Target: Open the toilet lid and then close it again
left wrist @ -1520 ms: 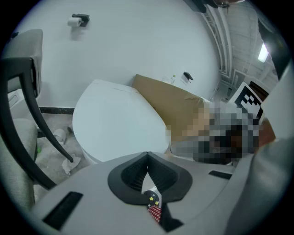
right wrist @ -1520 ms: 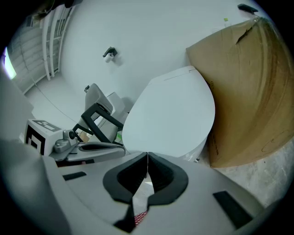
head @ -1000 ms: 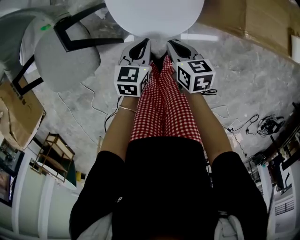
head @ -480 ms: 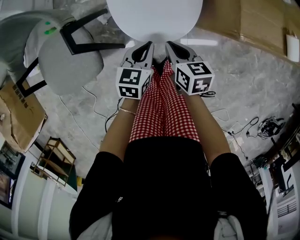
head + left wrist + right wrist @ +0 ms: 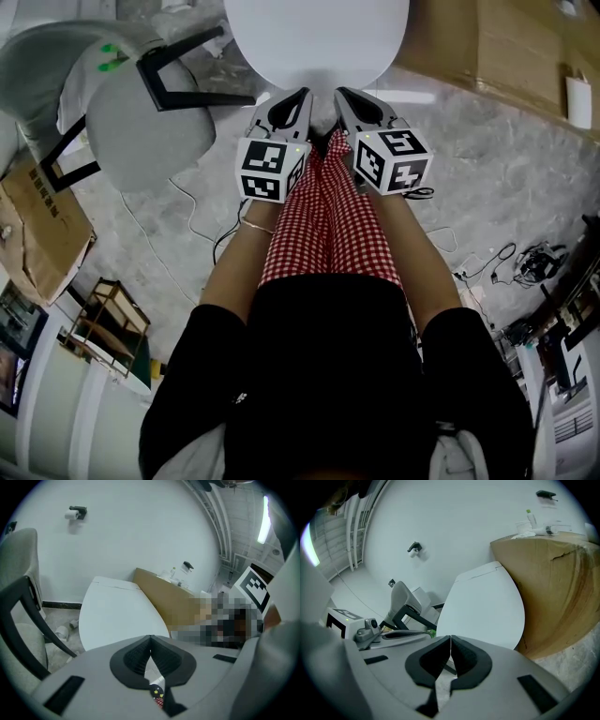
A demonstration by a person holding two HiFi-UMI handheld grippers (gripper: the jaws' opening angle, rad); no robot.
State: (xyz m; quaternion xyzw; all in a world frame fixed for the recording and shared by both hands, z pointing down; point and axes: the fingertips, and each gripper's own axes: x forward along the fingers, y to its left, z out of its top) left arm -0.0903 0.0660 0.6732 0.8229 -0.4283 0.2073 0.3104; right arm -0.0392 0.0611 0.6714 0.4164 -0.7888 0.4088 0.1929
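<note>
While the smooth white oval toilet lid [image 5: 317, 37] lies down at 12 o'clock, unmoved over the last second, the left gripper [image 5: 292, 96] and right gripper [image 5: 345, 96], jaws together and empty, have barely shifted at its front rim, so no lift appears under way.

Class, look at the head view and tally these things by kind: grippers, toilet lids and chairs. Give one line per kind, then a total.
grippers: 2 (left gripper, right gripper)
toilet lid: 1
chair: 1
total: 4
</note>
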